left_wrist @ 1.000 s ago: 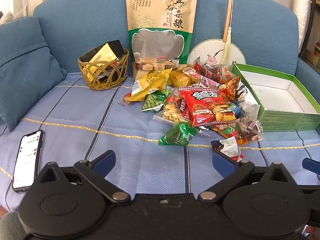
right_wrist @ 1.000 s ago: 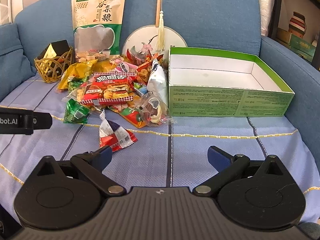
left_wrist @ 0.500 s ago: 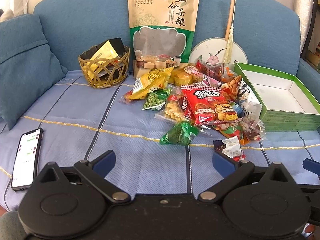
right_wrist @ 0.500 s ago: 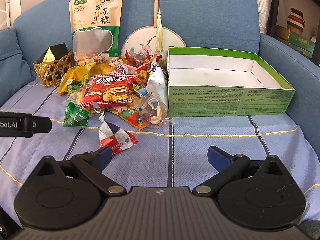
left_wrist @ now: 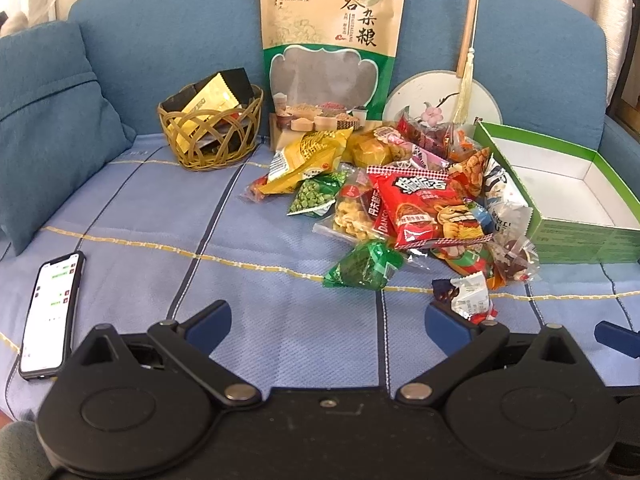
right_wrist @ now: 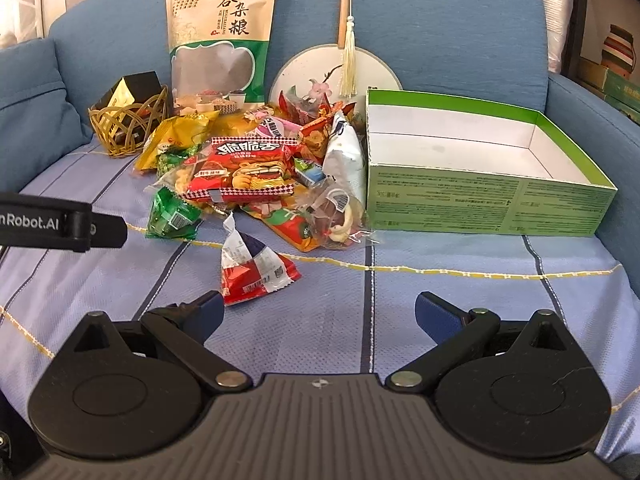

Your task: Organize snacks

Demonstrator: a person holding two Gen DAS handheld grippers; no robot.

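left tool [left_wrist: 326, 320] and right tool [right_wrist: 318, 312], both released and empty, low in frame over the sofa seat; snack pile [right_wrist: 248, 168] at centre, heaped just left of the green box [right_wrist: 484, 204], left open-topped, presumably to receive packets.

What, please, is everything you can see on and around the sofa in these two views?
blue fabric sofa: one, blue, under everything
blue cushion: one, far left
black smartphone: one, screen lit, front left of seat
woven wicker basket: one, tan, holds black and gold packets, rear left
tall grain pouch: one, tan and green, against the backrest
round white fan: one, wooden handle, cream tassel, against the backrest
pile of snack packets: many, mixed colours, mid-seat
red and white triangular packet: one, apart, in front of the pile
green cardboard box: one, white inside, empty, right of the pile
left gripper: black, jaws open
right gripper: black, jaws open
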